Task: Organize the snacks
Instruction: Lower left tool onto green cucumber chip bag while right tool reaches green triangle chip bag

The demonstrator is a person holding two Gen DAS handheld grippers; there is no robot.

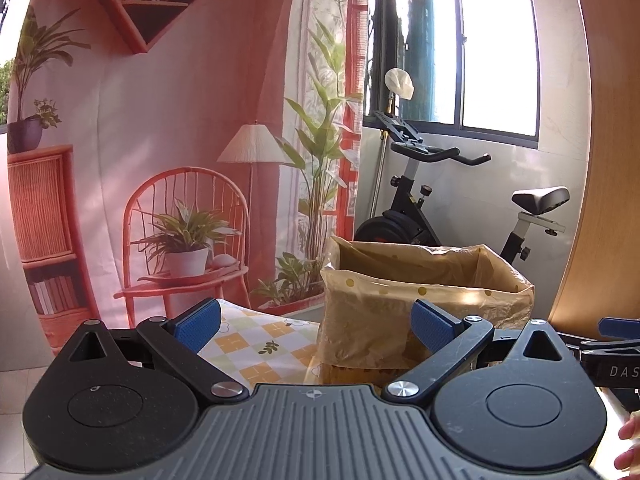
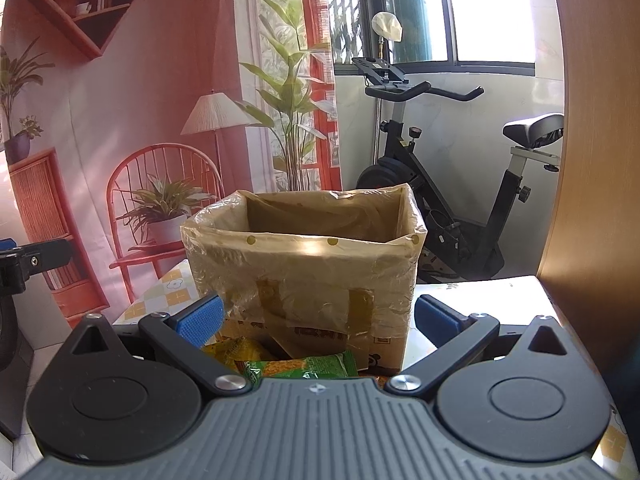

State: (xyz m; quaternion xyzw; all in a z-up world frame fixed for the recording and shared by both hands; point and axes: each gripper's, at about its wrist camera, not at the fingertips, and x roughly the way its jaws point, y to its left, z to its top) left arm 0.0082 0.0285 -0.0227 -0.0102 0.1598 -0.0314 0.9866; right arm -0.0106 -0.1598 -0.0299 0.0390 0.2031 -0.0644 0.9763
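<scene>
— Snacks first: where were they when you looked?

— Two packets lay on the worktop [image 2: 480, 292] just under my right gripper [image 2: 318, 320], a green snack packet [image 2: 304, 366] and a yellow snack packet [image 2: 236, 350] beside it, both close against the front of the lined box [image 2: 304, 264]. From the left wrist view I couldn't see them at all.

— And the jaws?

— Both sets stood wide with nothing between the blue pads. My left gripper [image 1: 316, 320] hung off to the left of the box, over the checked cloth [image 1: 260, 340].

— Why was the box sitting there?

— I judged it to be the bin for the snacks. Its top was open, a thin plastic liner [image 2: 208, 224] was folded over the rim, and tape held the liner down on the front, so it wouldn't slip in when something dropped. I couldn't see the bottom, so I couldn't tell how full it was.

— What did the next move call for?

— Tipping the right gripper down onto the green packet, I thought, since it lay nearest and flat. Risk was pinching the liner or nudging the box.
</scene>
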